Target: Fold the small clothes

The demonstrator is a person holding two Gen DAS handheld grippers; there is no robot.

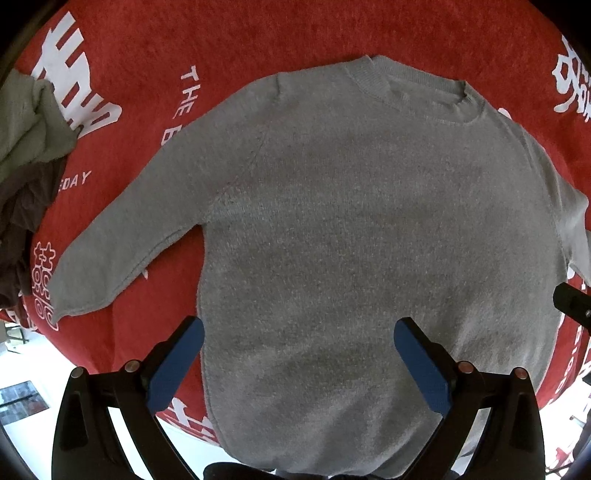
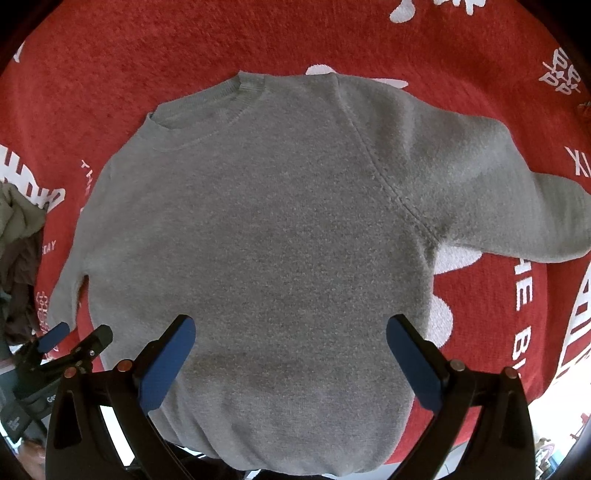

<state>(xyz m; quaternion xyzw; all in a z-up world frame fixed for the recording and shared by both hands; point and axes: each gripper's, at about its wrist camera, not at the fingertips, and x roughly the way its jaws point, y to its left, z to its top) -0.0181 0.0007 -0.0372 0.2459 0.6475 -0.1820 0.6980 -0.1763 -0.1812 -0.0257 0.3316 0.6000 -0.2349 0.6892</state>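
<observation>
A small grey knit sweater (image 1: 362, 221) lies flat on a red cloth, collar at the far end, hem towards me. Its left sleeve (image 1: 122, 236) stretches out to the near left, and its right sleeve (image 2: 491, 184) spreads to the right. My left gripper (image 1: 299, 332) hovers open over the hem's left part, blue pads wide apart, nothing between them. My right gripper (image 2: 290, 330) is open above the lower middle of the sweater (image 2: 258, 229). The left gripper (image 2: 75, 334) also shows at the far left of the right wrist view.
The red cloth (image 1: 258, 33) with white lettering covers the table (image 2: 498, 314). A pile of olive and dark brown clothes (image 1: 26, 155) sits at the left edge, also seen as a pile (image 2: 18, 251) from the right wrist. The table's near edge drops off just behind the hem.
</observation>
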